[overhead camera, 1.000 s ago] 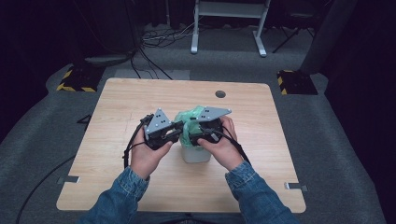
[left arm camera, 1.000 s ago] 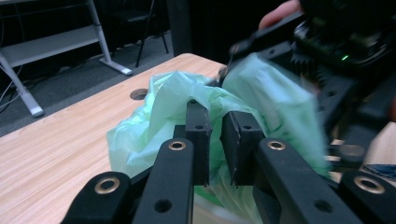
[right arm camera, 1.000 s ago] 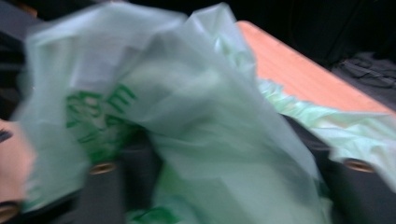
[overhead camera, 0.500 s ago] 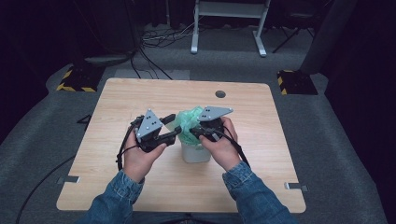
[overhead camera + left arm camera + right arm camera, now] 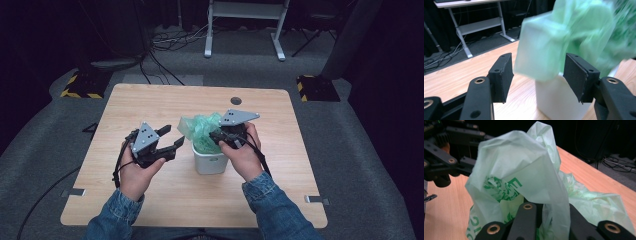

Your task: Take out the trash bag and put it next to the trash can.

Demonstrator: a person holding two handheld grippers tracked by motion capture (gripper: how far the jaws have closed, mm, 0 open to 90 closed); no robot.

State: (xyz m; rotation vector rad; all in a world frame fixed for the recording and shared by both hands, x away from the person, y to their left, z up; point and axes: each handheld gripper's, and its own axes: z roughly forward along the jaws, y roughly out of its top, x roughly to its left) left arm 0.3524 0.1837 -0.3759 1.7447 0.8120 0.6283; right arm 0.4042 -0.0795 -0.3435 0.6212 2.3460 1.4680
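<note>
High view: green plastic bag (image 5: 200,131) thin, floppy, slippery; pinch gathered rim. Right hand-held gripper (image 5: 218,137) clamps bag; left hand-held gripper (image 5: 171,140), jaws just opening, empty.

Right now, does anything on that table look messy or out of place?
Yes: the green plastic bag is not fitted into the small white bin. It is bunched up and billows above the rim, leaning to the left. The right tool pinches part of it; the left tool stands open beside it, its jaws having just been opening, apart from the bag.
</note>
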